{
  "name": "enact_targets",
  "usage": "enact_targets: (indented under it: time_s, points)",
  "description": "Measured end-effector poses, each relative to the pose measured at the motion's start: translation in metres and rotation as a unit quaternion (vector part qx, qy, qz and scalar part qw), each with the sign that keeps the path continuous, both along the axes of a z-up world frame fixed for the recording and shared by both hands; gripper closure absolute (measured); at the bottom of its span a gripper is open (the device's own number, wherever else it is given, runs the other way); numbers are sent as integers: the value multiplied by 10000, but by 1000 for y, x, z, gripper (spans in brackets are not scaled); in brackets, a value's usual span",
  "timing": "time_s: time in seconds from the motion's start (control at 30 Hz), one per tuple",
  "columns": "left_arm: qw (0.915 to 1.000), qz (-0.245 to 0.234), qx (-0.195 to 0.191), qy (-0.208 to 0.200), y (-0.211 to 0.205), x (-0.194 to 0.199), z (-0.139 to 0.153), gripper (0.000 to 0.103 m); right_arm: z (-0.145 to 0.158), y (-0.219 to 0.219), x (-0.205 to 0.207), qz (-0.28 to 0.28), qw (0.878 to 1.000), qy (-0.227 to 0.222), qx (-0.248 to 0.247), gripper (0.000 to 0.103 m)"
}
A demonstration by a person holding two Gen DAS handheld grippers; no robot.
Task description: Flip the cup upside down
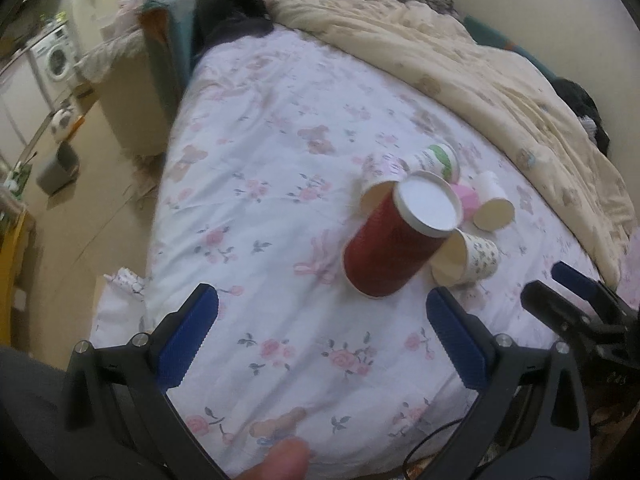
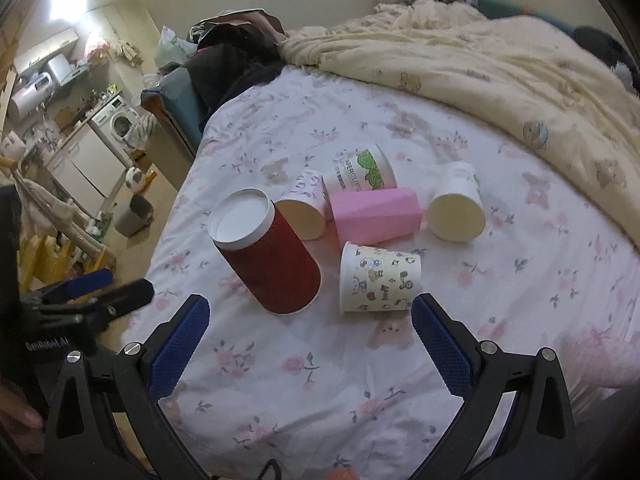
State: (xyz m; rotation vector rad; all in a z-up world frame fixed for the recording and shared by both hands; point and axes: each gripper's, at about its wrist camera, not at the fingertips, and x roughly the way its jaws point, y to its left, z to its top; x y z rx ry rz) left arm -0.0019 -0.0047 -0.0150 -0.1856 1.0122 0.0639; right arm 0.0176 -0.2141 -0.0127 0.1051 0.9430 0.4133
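Note:
A tall red ribbed cup (image 1: 390, 246) (image 2: 272, 258) stands upside down on the floral bedsheet (image 1: 272, 208) (image 2: 304, 364), its white base up. Around it lie several paper cups on their sides: a cartoon-print cup (image 2: 380, 278) (image 1: 470, 258), a pink cup (image 2: 376, 214), a green-logo cup (image 2: 362, 172) (image 1: 438, 160), a plain white cup (image 2: 458, 208) (image 1: 494, 206) and a pale patterned cup (image 2: 306, 204) (image 1: 378, 180). My left gripper (image 1: 322, 312) is open and empty in front of the red cup. My right gripper (image 2: 310, 324) is open and empty, near the red and cartoon cups.
A cream quilt (image 2: 480, 64) (image 1: 460, 60) is bunched along the bed's far and right side. Dark clothes (image 2: 240, 56) lie at the far corner. The bed's left edge drops to the floor with a grey bin (image 1: 56, 170) (image 2: 134, 210) and a washing machine (image 2: 116, 126).

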Motion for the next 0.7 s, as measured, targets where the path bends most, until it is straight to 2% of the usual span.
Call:
enact_targets:
  time_s: [0.2, 0.43, 0.7]
  points:
    - [9994, 223, 176, -177, 4, -4, 1, 0, -8, 6, 7, -3, 9999, 86, 61, 0]
    - [9991, 178, 237, -309, 2, -5, 6, 0, -3, 11, 2, 23, 9999, -151, -43, 0]
    - [9989, 115, 248, -375, 0, -6, 8, 0, -2, 9, 4, -57, 9999, -154, 11, 0]
